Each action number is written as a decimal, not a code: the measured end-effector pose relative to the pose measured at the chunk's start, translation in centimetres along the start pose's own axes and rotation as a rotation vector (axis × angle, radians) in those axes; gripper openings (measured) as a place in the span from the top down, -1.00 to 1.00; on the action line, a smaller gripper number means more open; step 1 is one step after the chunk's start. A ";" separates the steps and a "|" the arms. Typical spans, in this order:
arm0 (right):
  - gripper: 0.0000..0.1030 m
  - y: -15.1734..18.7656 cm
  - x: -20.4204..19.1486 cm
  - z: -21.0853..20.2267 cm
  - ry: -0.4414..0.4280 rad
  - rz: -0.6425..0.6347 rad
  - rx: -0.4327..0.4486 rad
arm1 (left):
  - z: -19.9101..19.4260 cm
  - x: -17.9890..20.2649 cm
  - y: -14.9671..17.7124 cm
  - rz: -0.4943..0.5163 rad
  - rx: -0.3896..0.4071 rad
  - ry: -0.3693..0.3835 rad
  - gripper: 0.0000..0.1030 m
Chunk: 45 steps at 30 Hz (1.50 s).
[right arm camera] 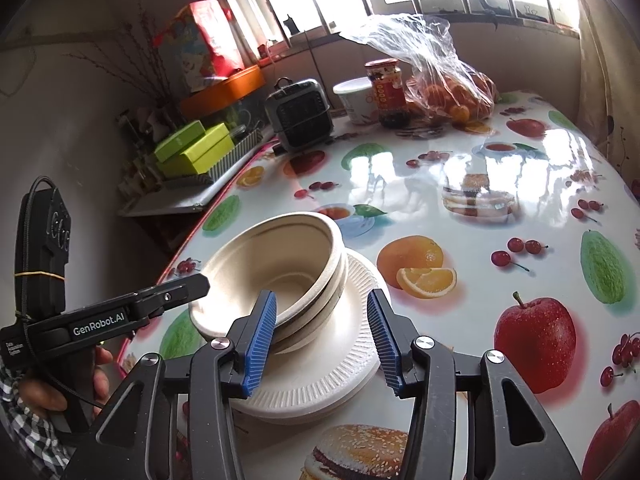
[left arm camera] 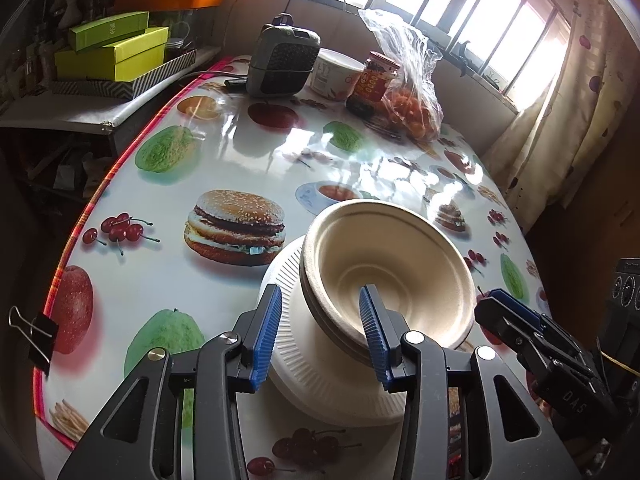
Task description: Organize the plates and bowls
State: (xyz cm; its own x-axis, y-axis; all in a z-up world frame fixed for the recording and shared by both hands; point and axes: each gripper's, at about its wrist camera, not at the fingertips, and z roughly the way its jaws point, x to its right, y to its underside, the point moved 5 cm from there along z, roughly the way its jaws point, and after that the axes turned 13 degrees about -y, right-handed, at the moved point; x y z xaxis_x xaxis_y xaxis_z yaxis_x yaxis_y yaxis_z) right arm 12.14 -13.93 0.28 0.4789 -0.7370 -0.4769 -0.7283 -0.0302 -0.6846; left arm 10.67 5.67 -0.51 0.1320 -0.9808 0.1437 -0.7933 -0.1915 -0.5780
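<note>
A stack of beige paper bowls sits tilted on a stack of white ribbed paper plates near the table's front edge. My left gripper is open, its jaws astride the near rim of the bowls. My right gripper is open, its jaws astride the bowls' rim and the plates; the bowls lean toward the left. The right gripper's tip shows beside the bowls in the left wrist view. The left gripper's tip shows at the bowls' left rim in the right wrist view.
The table has a glossy fruit-print cloth. At its far end stand a grey heater, a white tub, a red-lidded jar and a plastic bag of oranges. Green boxes lie on a side shelf at left.
</note>
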 end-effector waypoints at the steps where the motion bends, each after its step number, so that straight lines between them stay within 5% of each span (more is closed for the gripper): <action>1: 0.09 0.1 -0.1 -0.2 0.002 -0.001 0.003 | -0.2 -0.1 0.1 0.000 0.006 -0.002 0.19; 28: -0.10 5.8 -0.5 -2.3 0.122 -0.087 0.026 | -2.3 -2.4 6.3 0.078 0.128 -0.158 0.18; 45: -0.37 9.0 0.8 -0.3 0.198 -0.106 -0.055 | 0.6 -2.8 9.5 0.126 0.089 -0.225 0.18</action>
State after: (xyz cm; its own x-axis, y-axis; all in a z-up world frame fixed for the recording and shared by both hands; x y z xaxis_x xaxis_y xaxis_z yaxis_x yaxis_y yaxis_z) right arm 5.79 -15.01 -6.12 0.4521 -0.8459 -0.2829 -0.7073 -0.1468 -0.6916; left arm 3.13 6.54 -6.90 0.1724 -0.9789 -0.1100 -0.7580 -0.0606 -0.6494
